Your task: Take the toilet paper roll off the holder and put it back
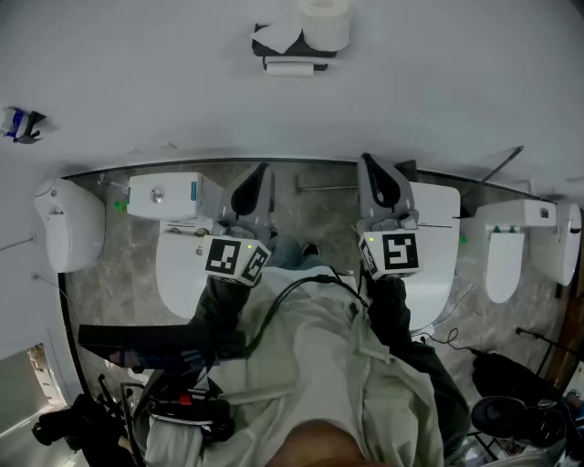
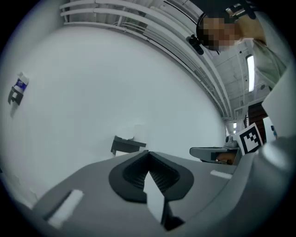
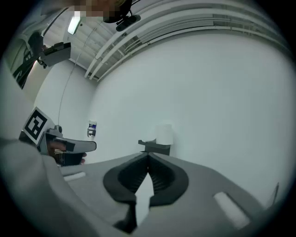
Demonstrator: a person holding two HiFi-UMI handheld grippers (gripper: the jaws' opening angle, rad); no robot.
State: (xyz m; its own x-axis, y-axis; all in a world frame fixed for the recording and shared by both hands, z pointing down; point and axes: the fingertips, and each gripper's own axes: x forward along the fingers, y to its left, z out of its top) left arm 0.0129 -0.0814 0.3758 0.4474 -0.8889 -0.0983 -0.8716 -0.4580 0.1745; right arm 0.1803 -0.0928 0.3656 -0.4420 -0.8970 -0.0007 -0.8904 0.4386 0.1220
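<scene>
Plain white wall (image 1: 137, 82) meeting a grey marbled stone floor (image 1: 319, 205). A white ceramic toilet (image 1: 68, 228) stands against the wall at the head view's left and a second white toilet (image 1: 511, 255) at its right. A long ceiling strip lamp (image 3: 73, 24) is lit overhead.

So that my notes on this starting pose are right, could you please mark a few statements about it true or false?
The toilet paper roll sits at the dark holder on the wall. True.
The right gripper is clamped on the roll. False: its jaws are together on nothing, well short of the roll.
The left gripper has its jaws together. True.
The left gripper touches the holder. False: it is held apart from it, beside the right gripper.
</scene>
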